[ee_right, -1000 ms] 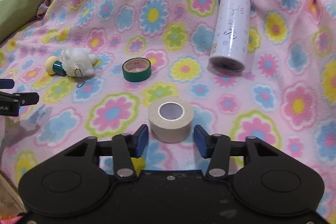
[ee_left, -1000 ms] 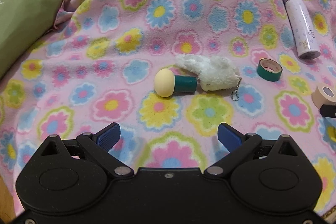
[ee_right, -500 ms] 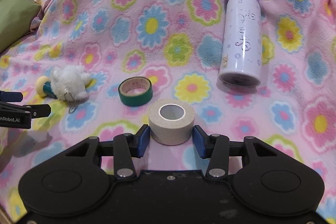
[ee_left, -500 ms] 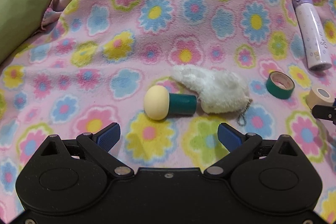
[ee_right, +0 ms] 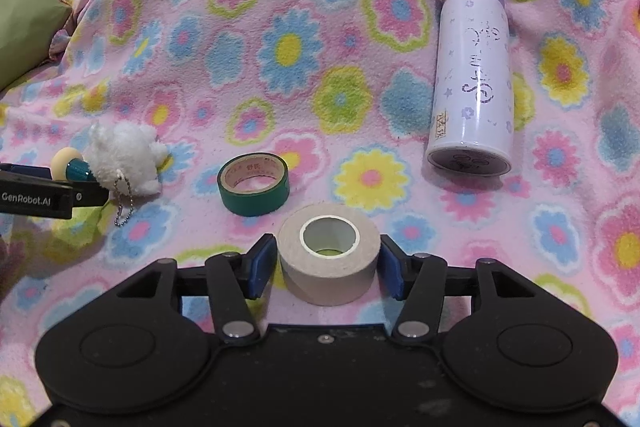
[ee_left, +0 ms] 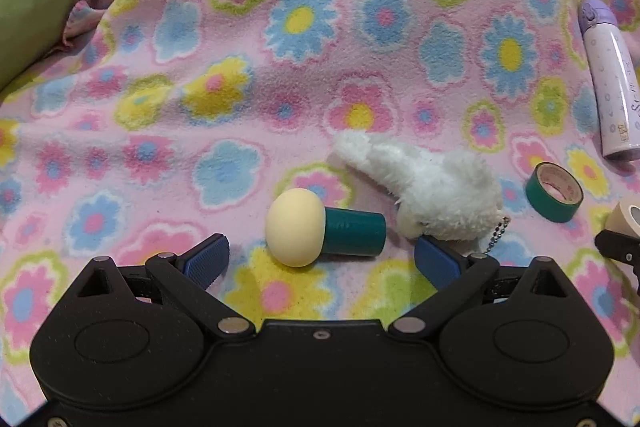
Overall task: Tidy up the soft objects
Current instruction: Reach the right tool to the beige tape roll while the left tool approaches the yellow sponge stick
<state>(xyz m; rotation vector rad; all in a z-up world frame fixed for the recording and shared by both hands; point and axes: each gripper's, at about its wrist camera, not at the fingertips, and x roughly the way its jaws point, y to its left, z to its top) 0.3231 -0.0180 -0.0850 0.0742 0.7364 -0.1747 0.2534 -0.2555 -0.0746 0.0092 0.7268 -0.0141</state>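
A: Flowered fleece blanket (ee_right: 288, 43) covers everything. Right gripper (ee_right: 328, 263)?

B: Jaws opening, beige tape roll (ee_right: 329, 253) between them, small gaps either side, roll resting on the blanket.

A: Left gripper (ee_left: 322, 259)?

B: Wide apart, empty. Mushroom toy (ee_left: 320, 233) lies on its side just ahead, white plush (ee_left: 436, 195) just beside its stem.

A: Others?

B: Green tape (ee_right: 253, 183) near the beige roll; bottle (ee_right: 472, 75) lying farther right.

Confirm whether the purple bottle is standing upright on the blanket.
No: the purple bottle lies on its side on the flowered blanket, base toward the camera.
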